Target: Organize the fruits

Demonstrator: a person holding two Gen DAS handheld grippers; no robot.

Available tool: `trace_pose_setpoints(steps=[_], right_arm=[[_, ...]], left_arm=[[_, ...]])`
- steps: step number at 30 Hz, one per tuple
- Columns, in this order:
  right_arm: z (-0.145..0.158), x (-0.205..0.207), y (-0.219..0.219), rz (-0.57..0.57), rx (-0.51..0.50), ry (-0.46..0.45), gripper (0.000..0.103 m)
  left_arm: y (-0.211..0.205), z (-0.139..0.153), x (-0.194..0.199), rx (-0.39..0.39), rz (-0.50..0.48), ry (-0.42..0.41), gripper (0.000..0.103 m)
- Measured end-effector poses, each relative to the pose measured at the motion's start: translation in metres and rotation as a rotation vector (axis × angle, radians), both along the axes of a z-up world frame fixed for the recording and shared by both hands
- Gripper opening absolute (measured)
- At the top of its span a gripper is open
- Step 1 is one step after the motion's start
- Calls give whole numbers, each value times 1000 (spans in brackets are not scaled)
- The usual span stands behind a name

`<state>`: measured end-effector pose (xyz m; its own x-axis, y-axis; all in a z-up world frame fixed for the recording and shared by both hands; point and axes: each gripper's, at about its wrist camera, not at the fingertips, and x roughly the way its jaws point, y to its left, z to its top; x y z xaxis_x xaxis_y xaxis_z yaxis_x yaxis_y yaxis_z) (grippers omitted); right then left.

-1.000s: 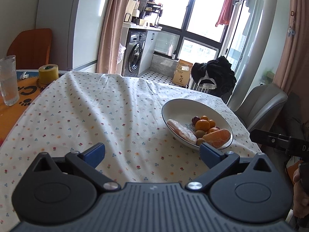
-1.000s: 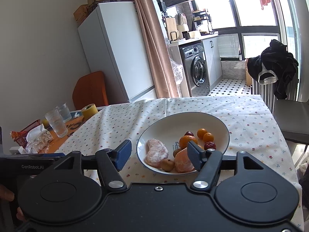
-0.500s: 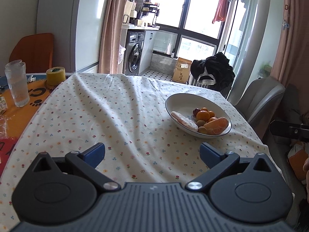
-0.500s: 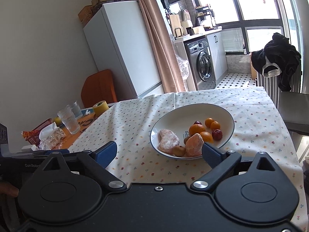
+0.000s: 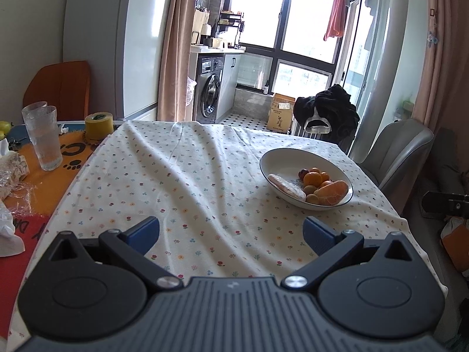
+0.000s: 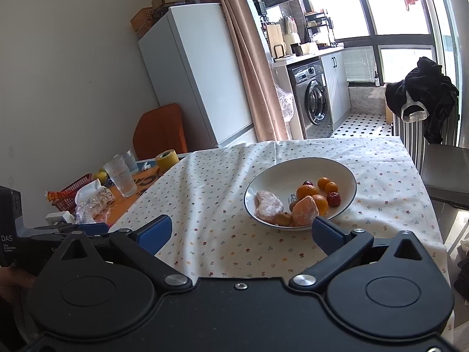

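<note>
A white bowl (image 5: 293,158) (image 6: 337,173) with a dark rim sits on the flowered tablecloth (image 5: 190,182). It holds a peeled orange (image 6: 304,211) (image 5: 332,189), small oranges (image 6: 306,190), a pale peeled piece (image 6: 268,205), dark red fruits (image 6: 334,199) and small brownish fruits (image 6: 283,218). My left gripper (image 5: 231,234) is open and empty over the cloth, well short of the bowl. My right gripper (image 6: 241,233) is still opening wide, with nothing between its blue pads, just in front of the bowl's near rim.
Left of the cloth stand drinking glasses (image 5: 44,138), a yellow tape roll (image 5: 99,124), plastic wrappers (image 6: 93,199) and a red basket (image 6: 70,189). A grey chair (image 5: 401,152) stands at the table's right side. The left hand-held unit (image 6: 17,234) shows at the right wrist view's left edge.
The right gripper let go of the peeled orange in the bowl, opened wide and drew back. The left gripper also pulled back from the bowl, which looks smaller.
</note>
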<state>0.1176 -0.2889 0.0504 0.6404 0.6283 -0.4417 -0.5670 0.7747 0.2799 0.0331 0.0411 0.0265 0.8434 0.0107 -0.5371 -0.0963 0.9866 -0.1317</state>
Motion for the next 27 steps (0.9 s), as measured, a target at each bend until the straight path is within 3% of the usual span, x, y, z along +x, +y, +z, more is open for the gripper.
trace_pose_setpoints(steps=[27], right_arm=[[-3,-12,5,21,-43,28,103]], left_arm=[[-15,-4,3,33,-24,24,103]])
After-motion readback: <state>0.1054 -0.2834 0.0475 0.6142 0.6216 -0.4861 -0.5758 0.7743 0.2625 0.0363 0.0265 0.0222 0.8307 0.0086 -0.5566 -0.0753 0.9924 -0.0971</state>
